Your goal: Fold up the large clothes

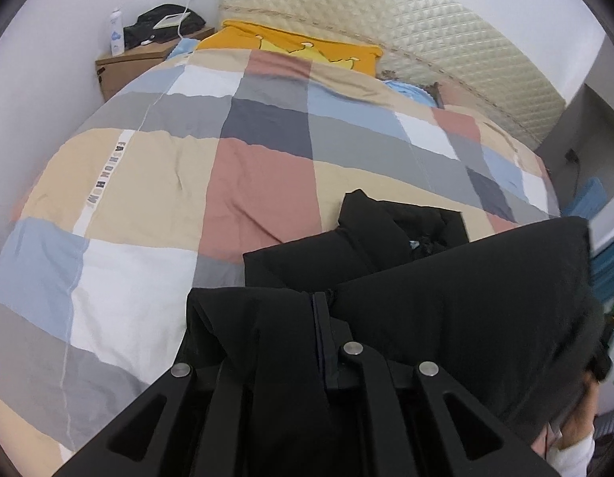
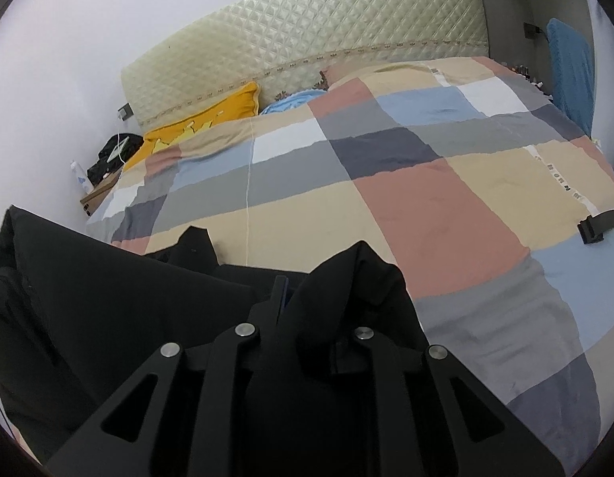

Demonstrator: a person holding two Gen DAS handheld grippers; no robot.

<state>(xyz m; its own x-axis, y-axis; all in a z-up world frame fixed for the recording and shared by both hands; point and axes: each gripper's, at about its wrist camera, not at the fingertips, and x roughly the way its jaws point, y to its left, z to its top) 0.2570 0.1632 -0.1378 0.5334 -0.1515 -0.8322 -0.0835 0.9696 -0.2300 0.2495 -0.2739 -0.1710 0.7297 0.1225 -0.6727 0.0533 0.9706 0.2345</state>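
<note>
Mid-fold: left tongs (image 1: 323, 310) and right tongs (image 2: 281, 290) each nearly closed, pinching the black coat (image 1: 446, 298) low over the checked bed (image 1: 156, 167); next, lay flat, release, smooth.

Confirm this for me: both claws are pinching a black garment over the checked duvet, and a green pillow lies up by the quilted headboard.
One thing is wrong: the pillow is yellow, not green, as the right wrist view shows. The rest holds: the left claw and right claw pinch the black garment over the checked duvet, with the pillow by the quilted headboard.
</note>
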